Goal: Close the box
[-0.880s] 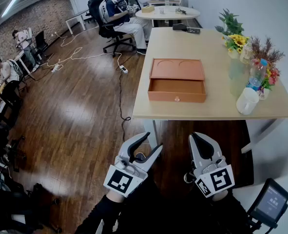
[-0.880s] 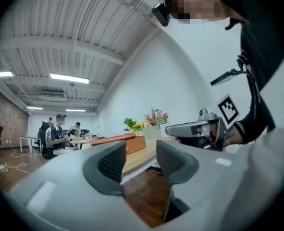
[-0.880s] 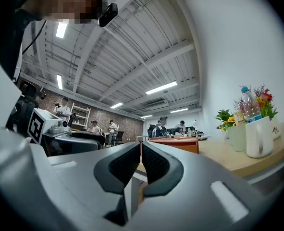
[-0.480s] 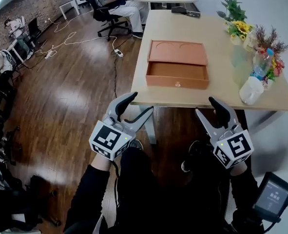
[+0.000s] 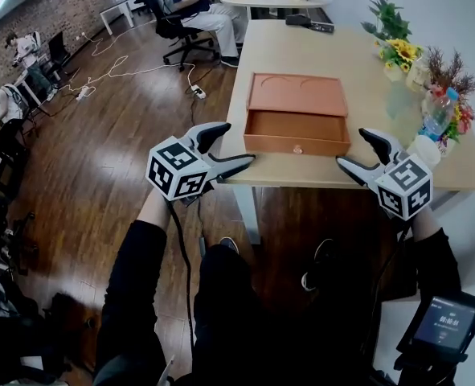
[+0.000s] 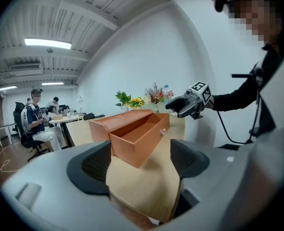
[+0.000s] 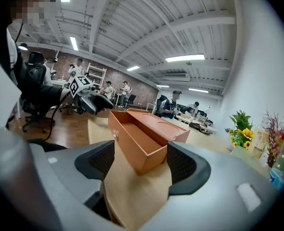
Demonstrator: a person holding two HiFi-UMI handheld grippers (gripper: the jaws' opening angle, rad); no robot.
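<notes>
An orange box (image 5: 296, 125) stands open near the front edge of the wooden table (image 5: 301, 55). Its lid (image 5: 296, 94) lies flat behind the tray, and a small knob shows on the front wall. My left gripper (image 5: 235, 143) is open and empty at the table's front left corner, left of the box. At the front edge, right of the box, my right gripper (image 5: 354, 147) is also open and empty. Neither touches the box. The left gripper view shows the box (image 6: 137, 131) ahead of my left gripper (image 6: 142, 162). The right gripper view shows the box (image 7: 142, 138) beyond my right gripper (image 7: 139, 162).
Flower vases (image 5: 398, 55), a water bottle (image 5: 436, 115) and a white cup (image 5: 423, 147) stand along the table's right side. A dark device (image 5: 313, 24) lies at the far end. People sit at desks (image 5: 193, 6) beyond, and cables (image 5: 133, 71) lie on the wooden floor.
Both grippers have risen from below the table to its front edge, spreading apart to either side of the box. The box has not moved.
</notes>
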